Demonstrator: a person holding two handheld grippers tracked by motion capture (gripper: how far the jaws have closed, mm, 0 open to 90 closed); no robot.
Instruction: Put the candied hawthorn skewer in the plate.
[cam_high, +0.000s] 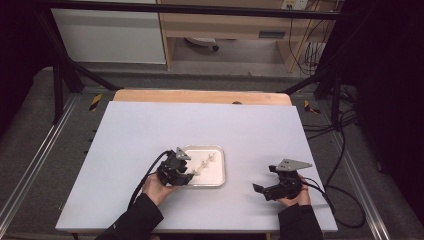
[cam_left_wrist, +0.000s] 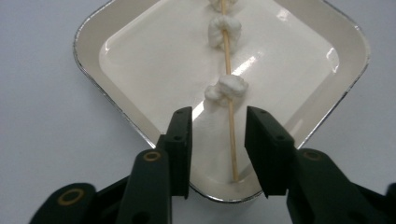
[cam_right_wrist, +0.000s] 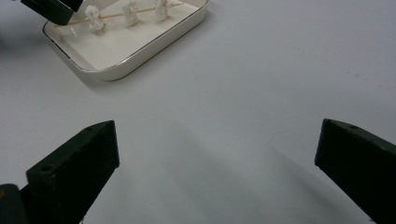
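Table (cam_high: 150, 130), skewer (cam_left_wrist: 229, 93) between left claw (cam_left_wrist: 218, 135) jaws

You won't find any text, label, brand, number or sign that can be read in these views. The grippers, the tray and the table you work at carry no lettering.

I work in a lab — black metal framing (cam_high: 65, 70) rings my white table (cam_high: 150, 130), with cables (cam_high: 310, 50) hanging behind that table by wooden shelving (cam_high: 225, 25).
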